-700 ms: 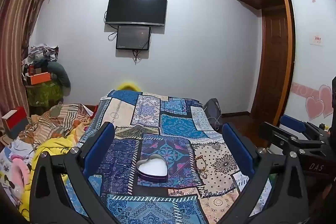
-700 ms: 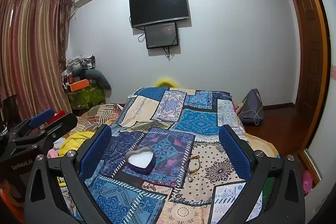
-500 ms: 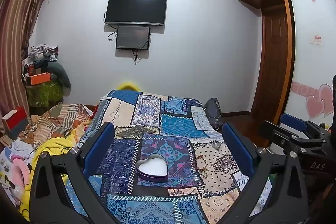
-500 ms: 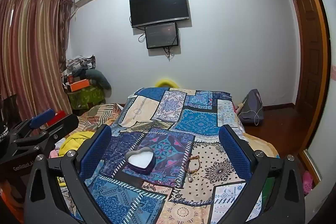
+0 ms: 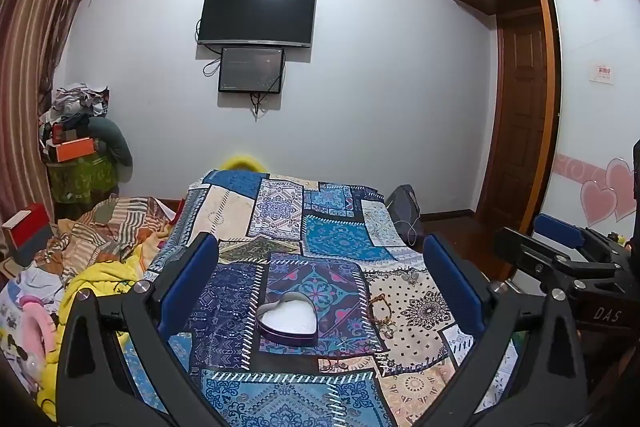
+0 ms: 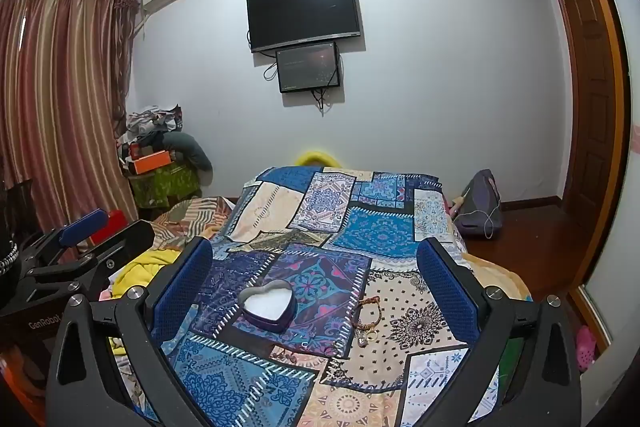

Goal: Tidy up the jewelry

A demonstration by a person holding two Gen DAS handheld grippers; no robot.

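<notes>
An open heart-shaped tin (image 5: 287,319) with a white lining lies on the patchwork bedspread (image 5: 340,239); it also shows in the right wrist view (image 6: 269,303). Several small jewelry pieces, a beaded bracelet (image 6: 367,313) and rings (image 6: 366,338), lie just right of the tin, also in the left wrist view (image 5: 382,315). My left gripper (image 5: 320,279) is open and empty above the bed, short of the tin. My right gripper (image 6: 314,279) is open and empty, also short of it.
Piled blankets and clothes (image 5: 92,251) lie left of the bed. A grey bag (image 6: 480,211) sits on the floor at the right. A TV (image 5: 258,15) hangs on the far wall. A wardrobe door (image 5: 596,107) stands right.
</notes>
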